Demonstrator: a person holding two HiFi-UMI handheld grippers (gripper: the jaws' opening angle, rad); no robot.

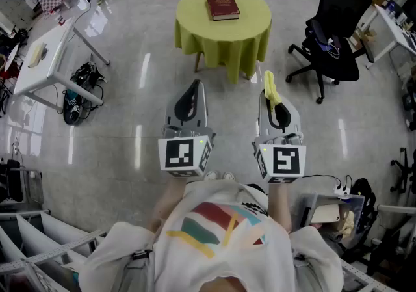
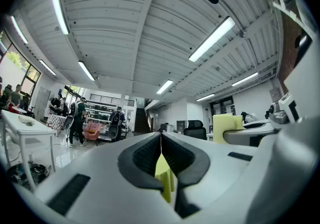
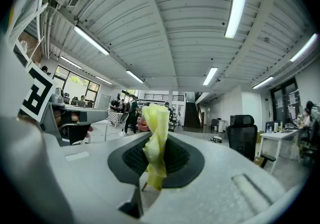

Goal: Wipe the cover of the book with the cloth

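Approach step: the right gripper (image 1: 266, 94) clamps the cloth (image 3: 156, 138), and the left gripper (image 2: 161, 139) is closed, empty. The book (image 1: 223, 6) lies well ahead, so stepping closer seems next.

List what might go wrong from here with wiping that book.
1. The cloth is only pinched as a thin bunched strip in the right claw. It may slip out, or the hard claw itself may scrape the cover.
2. The book lies loose on a draped tablecloth, and the left claw is shut and far from it. With nothing steadying it, wiping may slide the book or drag the tablecloth.
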